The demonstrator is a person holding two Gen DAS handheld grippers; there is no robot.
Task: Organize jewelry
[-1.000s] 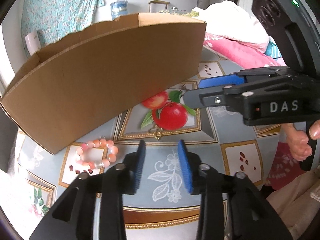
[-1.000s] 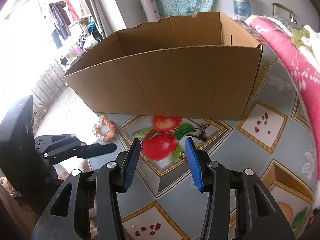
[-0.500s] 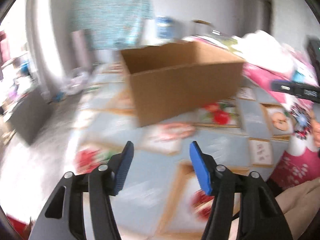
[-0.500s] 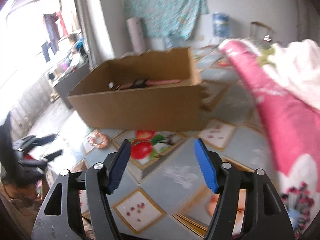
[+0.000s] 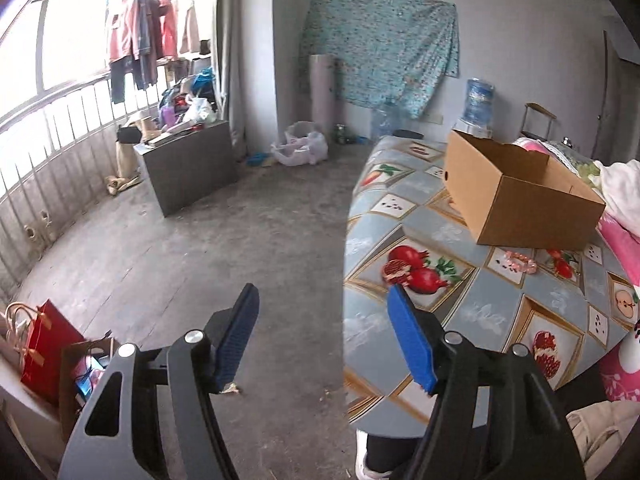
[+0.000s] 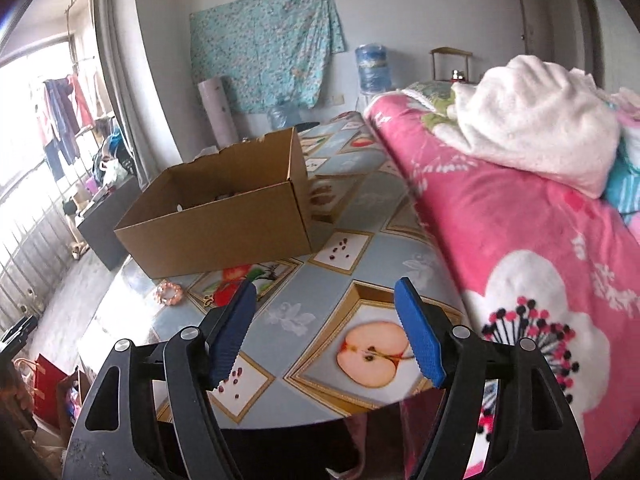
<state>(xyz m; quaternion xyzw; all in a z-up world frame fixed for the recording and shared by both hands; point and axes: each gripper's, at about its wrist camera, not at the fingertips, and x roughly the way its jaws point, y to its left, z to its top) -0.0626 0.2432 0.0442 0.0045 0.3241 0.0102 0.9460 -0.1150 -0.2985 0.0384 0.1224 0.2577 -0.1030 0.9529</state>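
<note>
An open cardboard box (image 5: 520, 196) (image 6: 224, 228) stands on the table with the fruit-pattern cloth (image 5: 472, 312) (image 6: 304, 312). A pink bead bracelet (image 5: 520, 261) (image 6: 170, 292) lies on the cloth just in front of the box. A small gold piece (image 6: 207, 301) lies beside the bracelet. My left gripper (image 5: 322, 292) hangs over the table's left edge, well back from the box; its jaws are opening with nothing between them. My right gripper (image 6: 326, 286) is over the near part of the table, its jaws also opening and empty. The box's contents are mostly hidden.
A pink floral blanket (image 6: 520, 240) with a white towel (image 6: 540, 120) on it fills the table's right side. Left of the table is bare concrete floor (image 5: 200, 260), with a grey cabinet (image 5: 188, 164) and a red gift bag (image 5: 48, 344). A person's shoe (image 5: 368, 456) shows below the table edge.
Both grippers drew back from the box and their jaws spread wider. The left one swung left, now looking over the table edge and floor; the right gripper has left its view.
</note>
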